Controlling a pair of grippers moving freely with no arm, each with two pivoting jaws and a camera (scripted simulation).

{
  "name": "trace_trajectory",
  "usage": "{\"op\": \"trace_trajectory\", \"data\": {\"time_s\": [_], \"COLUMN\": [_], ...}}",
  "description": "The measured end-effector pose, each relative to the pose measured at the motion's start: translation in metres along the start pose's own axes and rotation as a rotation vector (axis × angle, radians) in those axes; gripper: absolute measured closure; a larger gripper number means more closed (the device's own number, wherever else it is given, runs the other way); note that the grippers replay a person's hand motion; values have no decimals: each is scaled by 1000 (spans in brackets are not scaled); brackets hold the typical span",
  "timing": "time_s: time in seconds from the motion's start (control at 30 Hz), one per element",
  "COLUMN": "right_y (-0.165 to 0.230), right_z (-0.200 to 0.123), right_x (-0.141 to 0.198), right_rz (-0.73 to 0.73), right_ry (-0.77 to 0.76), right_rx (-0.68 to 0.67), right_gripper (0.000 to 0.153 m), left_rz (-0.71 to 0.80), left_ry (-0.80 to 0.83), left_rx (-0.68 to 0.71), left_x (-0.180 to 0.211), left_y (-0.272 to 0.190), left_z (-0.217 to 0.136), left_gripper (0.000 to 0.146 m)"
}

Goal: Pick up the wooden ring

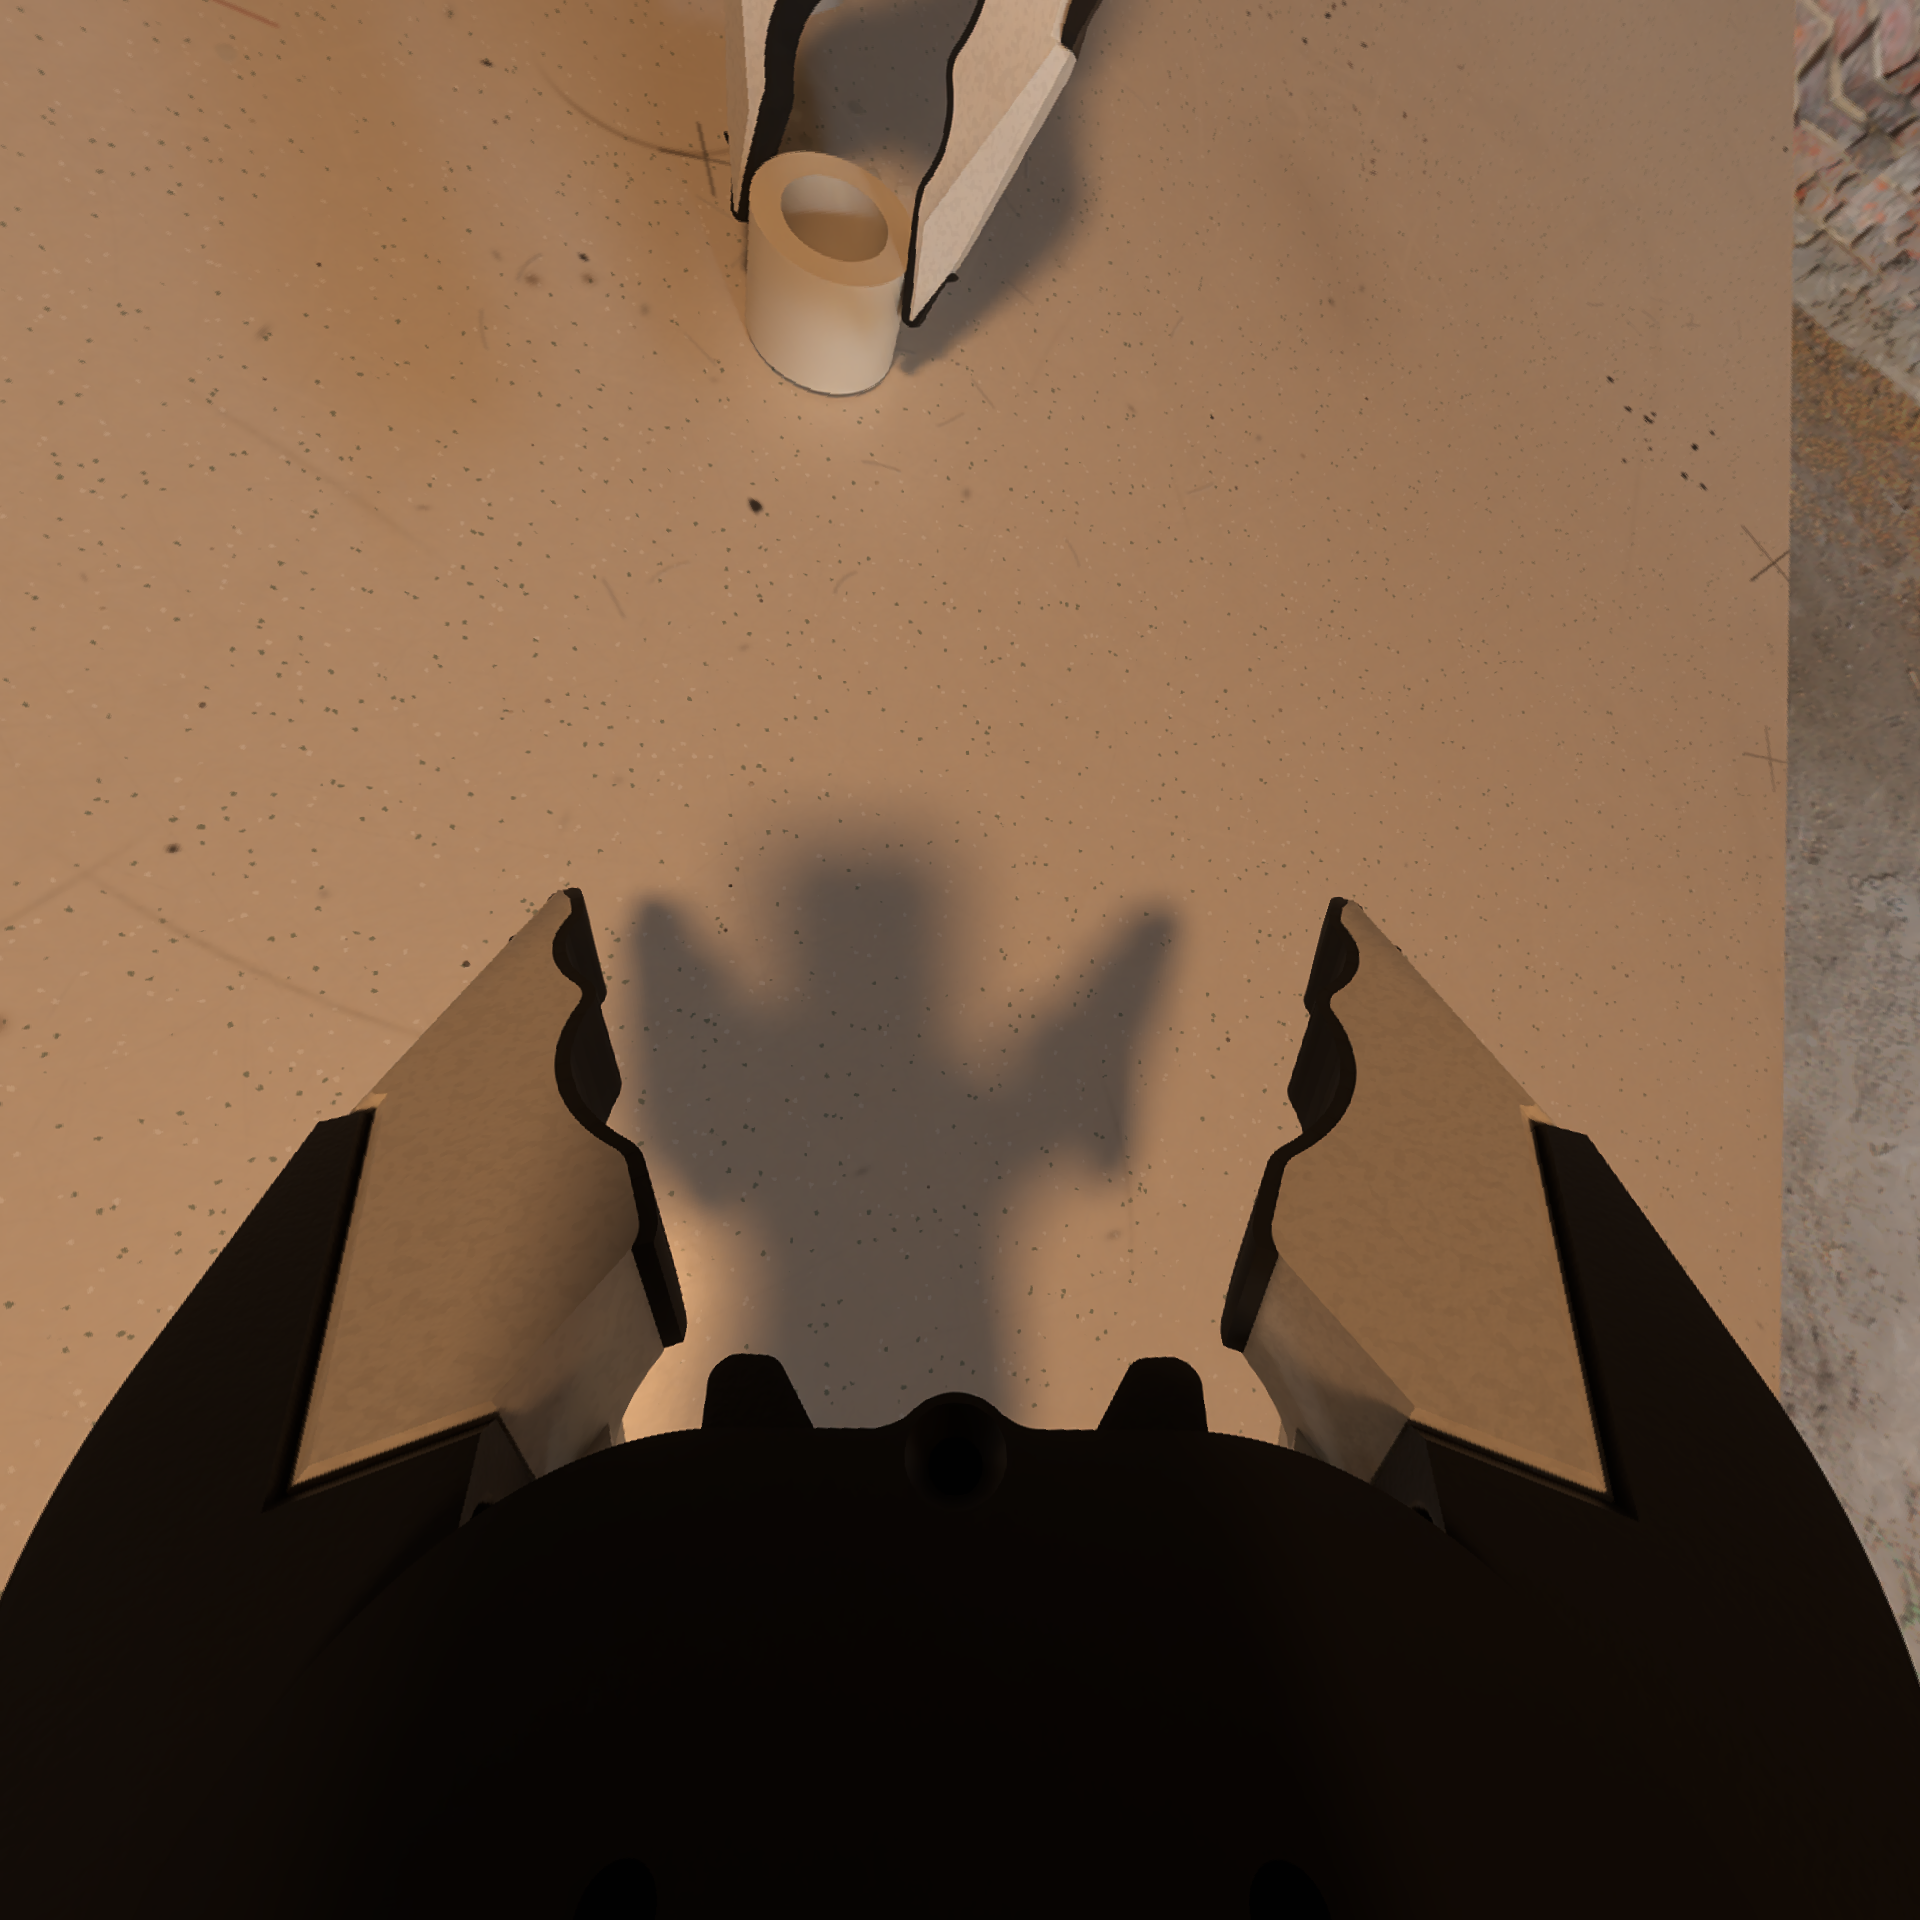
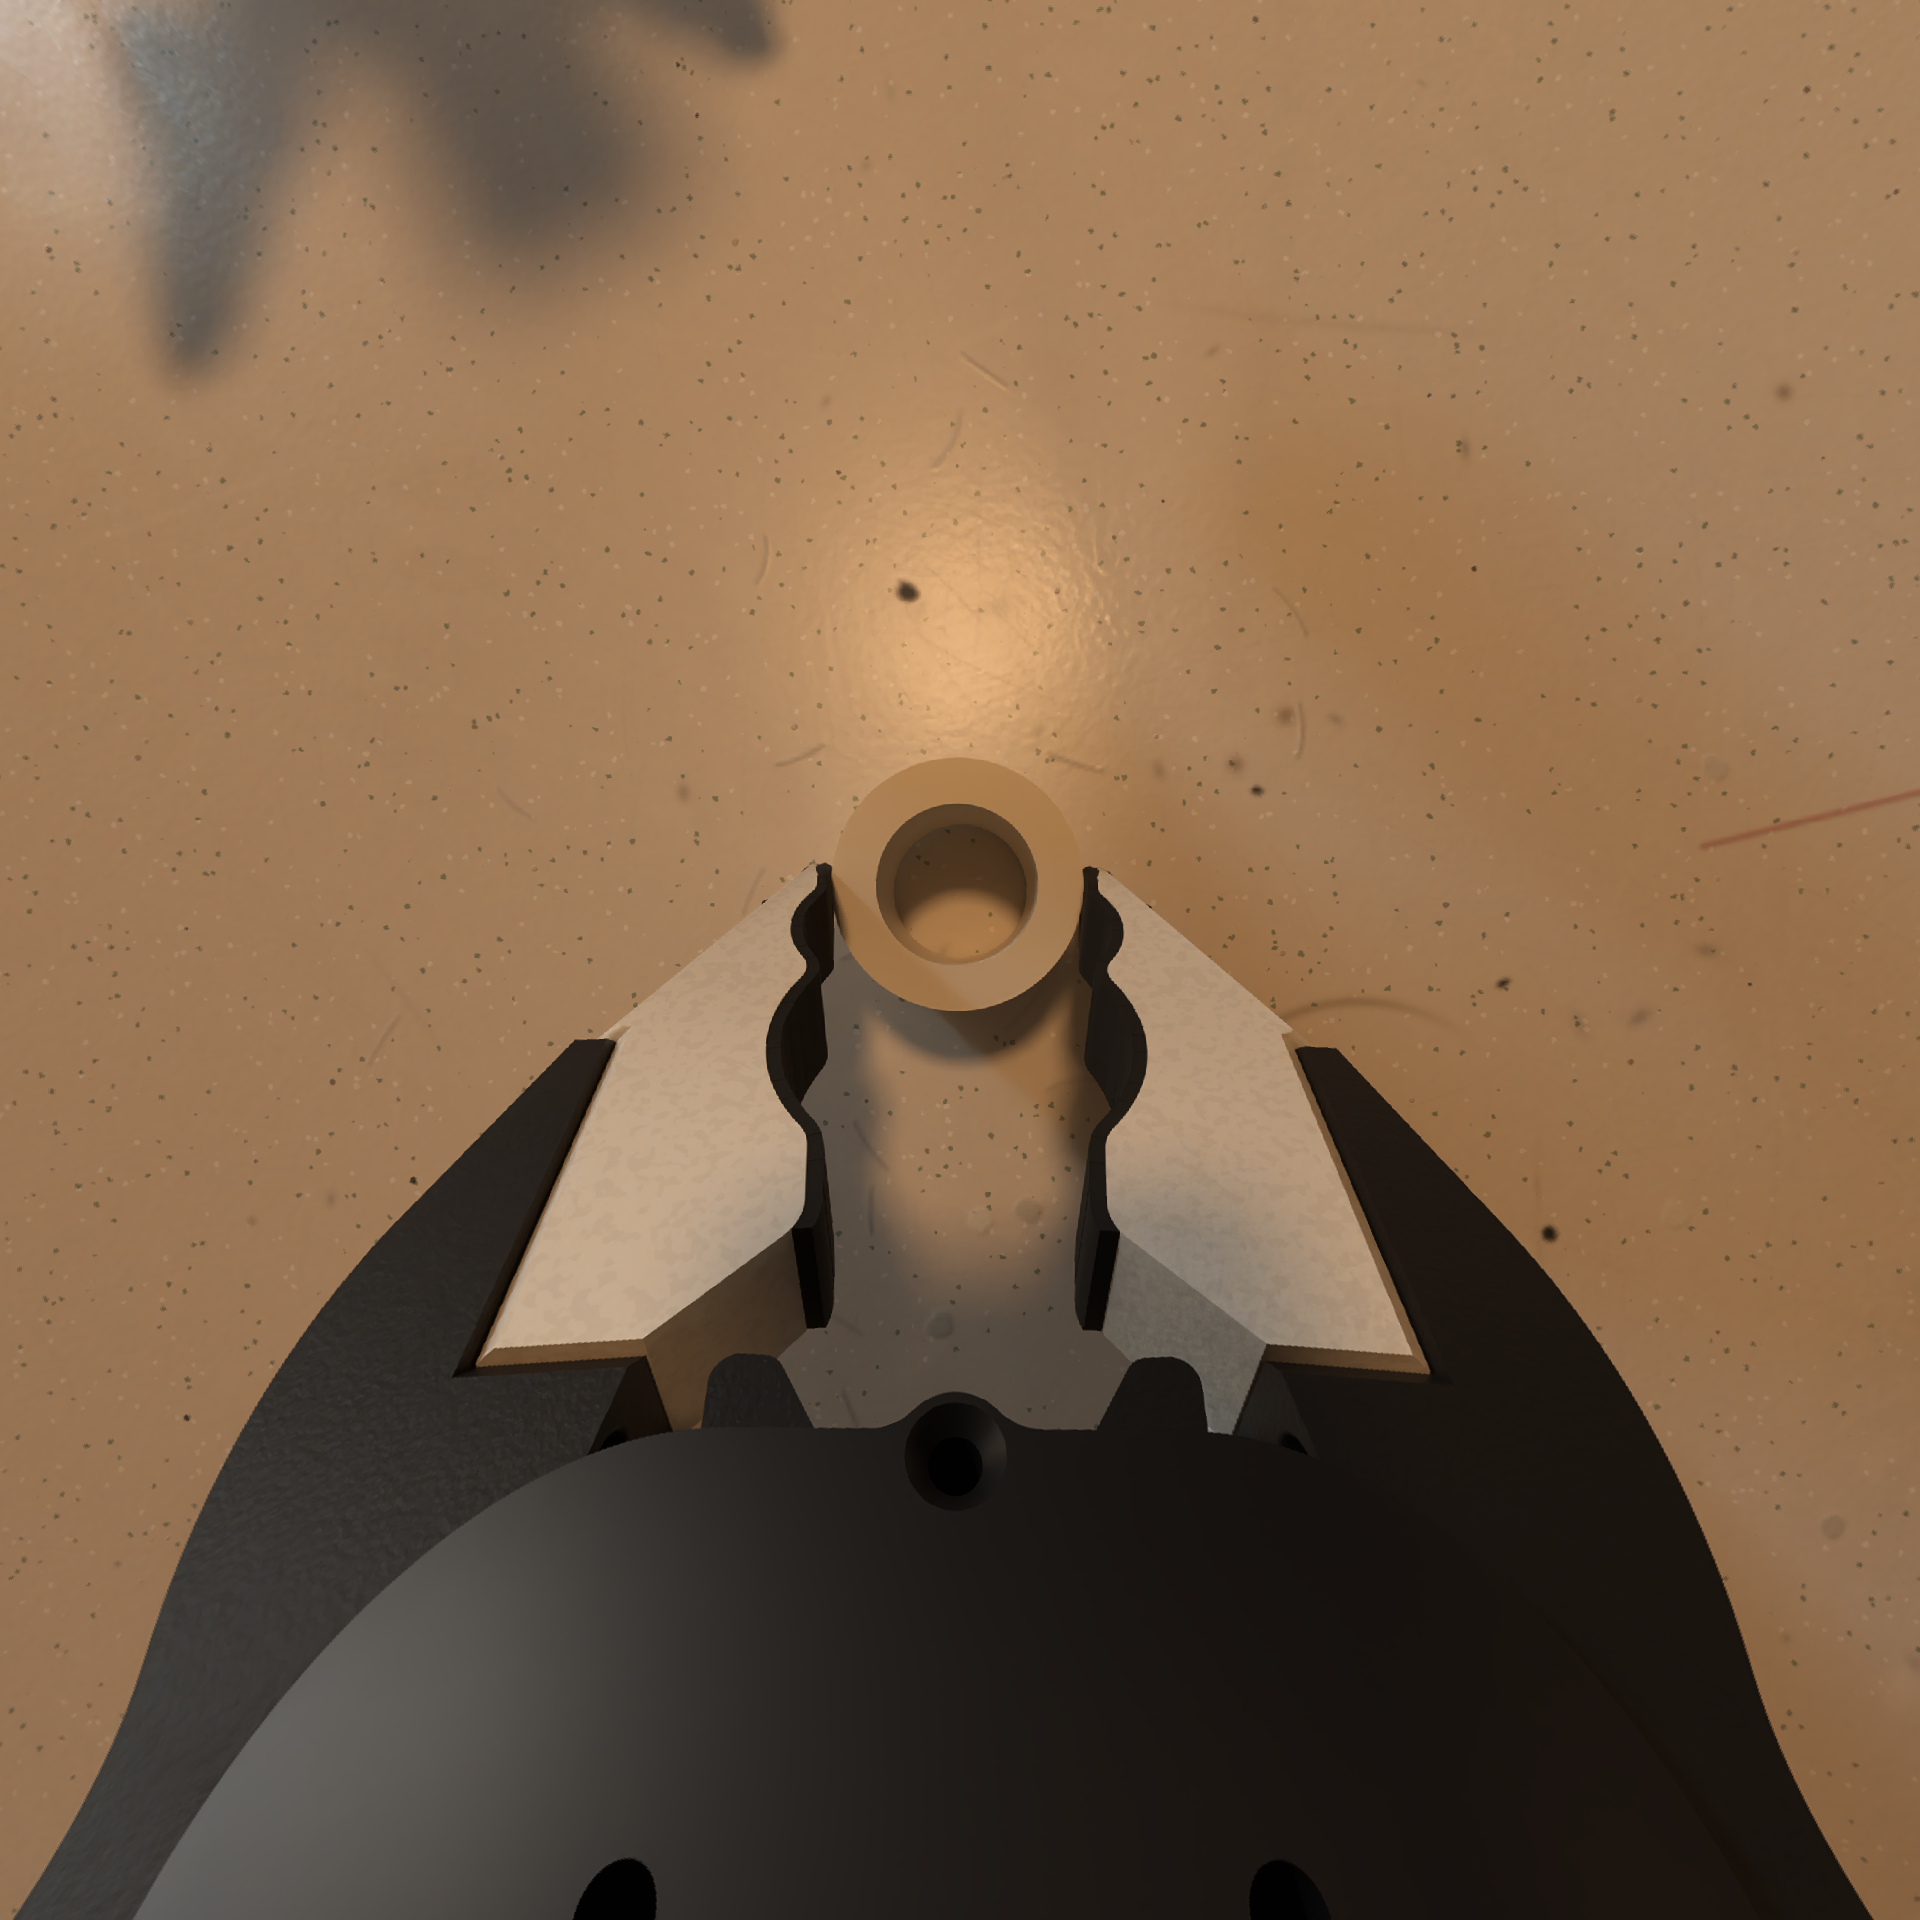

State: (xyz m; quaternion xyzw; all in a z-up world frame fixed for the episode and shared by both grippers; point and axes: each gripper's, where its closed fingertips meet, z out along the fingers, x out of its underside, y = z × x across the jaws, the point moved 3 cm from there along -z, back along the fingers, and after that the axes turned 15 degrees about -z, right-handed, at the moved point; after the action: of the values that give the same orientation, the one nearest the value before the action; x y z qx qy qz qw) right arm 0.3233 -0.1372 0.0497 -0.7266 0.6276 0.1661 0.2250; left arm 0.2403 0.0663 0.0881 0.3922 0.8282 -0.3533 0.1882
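Just one wooden ring [image 2: 956, 899] between right gripper [image 2: 956, 883] fingertips.

- A workshop-like place: the scuffed, speckled tan tabletop [image 1: 1351, 623] fills most of the frame.
- Rough concrete floor [image 1: 1855, 935] runs down the right edge.

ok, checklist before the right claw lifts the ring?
1. Wooden ring between the right claw fingertips: ok, one tip on each side.
2. Tips actually pressing on the ring: cannot tell; they look flush or nearly so in both views.
3. Ring upright on the table: ok, hole facing up.
4. Grip depth: cannot tell; the ring sits right at the tips, not deep in the claw.
5. Left claw out of the way: ok, open, holding nothing, well short of the ring.
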Motion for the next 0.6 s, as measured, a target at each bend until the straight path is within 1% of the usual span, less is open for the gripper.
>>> {"op": "trace_trajectory", "data": {"time_s": [0.6], "right_y": [1], "right_z": [-2], "right_x": [-1], "right_rz": [-14], "right_ry": [4], "right_rx": [3], "right_gripper": [105], "left_rz": [-60], "left_ry": [10], "left_rx": [-24], "left_x": [-1], "left_y": [-9], "left_z": [-2], "left_gripper": [13]}}
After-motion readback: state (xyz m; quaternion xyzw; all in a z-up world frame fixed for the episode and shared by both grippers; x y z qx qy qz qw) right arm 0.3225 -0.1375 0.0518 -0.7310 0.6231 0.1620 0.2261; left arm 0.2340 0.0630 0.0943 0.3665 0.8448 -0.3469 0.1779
